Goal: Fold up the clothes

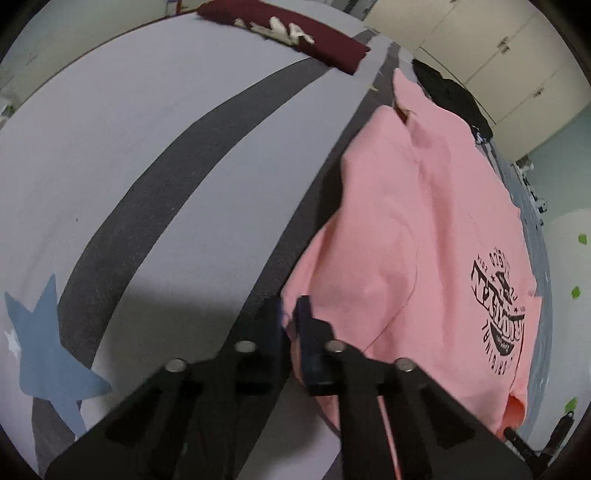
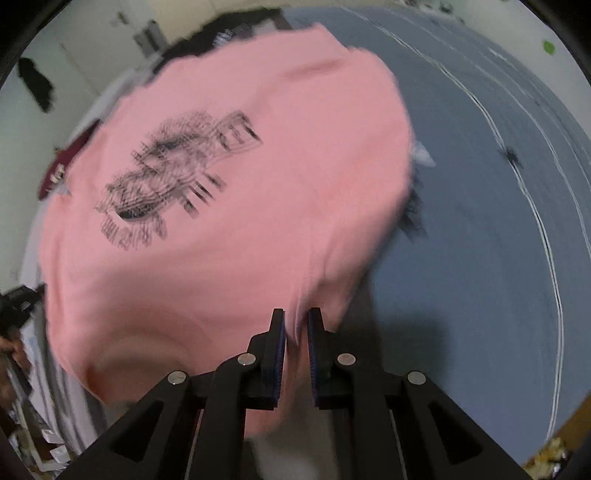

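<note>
Left gripper [image 1: 291, 314]: fingers [image 1: 314, 350] pressed together on the near edge of the pink T-shirt [image 1: 424, 240], pinching it. Shirt spreads ahead and right of these fingers over a grey striped bed cover [image 1: 166, 147]; a folded maroon garment [image 1: 288, 33] lies far ahead.

Right gripper [image 2: 295, 321]: fingers [image 2: 277, 350] nearly closed, a narrow gap filled with the pink T-shirt's hem, gripped. Shirt body, with its blurred black print, extends ahead and left.

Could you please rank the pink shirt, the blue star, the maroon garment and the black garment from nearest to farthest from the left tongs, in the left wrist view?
1. Pink shirt: its corner is pinched in the left tongs.
2. Blue star: lower left on the bedsheet.
3. Black garment: beyond the shirt, upper right.
4. Maroon garment: far edge, top.
</note>
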